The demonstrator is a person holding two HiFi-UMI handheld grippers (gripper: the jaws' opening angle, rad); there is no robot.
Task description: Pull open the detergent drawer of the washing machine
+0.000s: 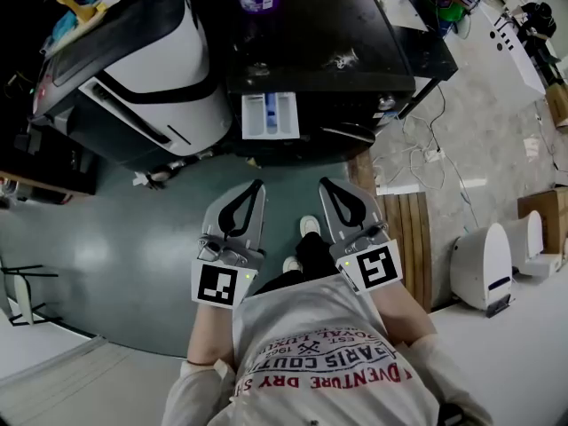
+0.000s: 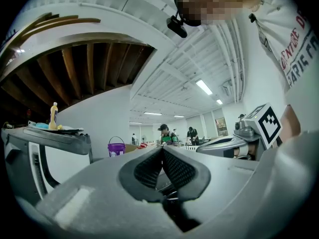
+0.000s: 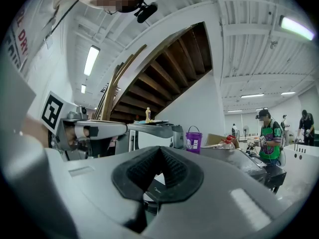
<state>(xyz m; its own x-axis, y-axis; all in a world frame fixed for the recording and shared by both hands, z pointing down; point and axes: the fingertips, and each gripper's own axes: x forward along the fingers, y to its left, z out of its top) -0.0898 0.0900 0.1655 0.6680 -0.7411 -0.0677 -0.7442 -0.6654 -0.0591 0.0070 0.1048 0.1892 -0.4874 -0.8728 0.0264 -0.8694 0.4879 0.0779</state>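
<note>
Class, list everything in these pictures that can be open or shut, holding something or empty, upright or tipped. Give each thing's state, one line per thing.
detergent drawer: pulled out of the washing machine, compartments showing.
left claw: shut, empty, apart from the drawer.
right claw: shut, empty, apart from the drawer.
purple bucket: upright, handle raised.

Teal floor [image 1: 106, 247]; black washing machine [image 1: 355, 34] stands on it.

Drawer [image 1: 270, 114] juts from washer [image 1: 328, 34] front; other machine [image 1: 169, 69] left.
</note>
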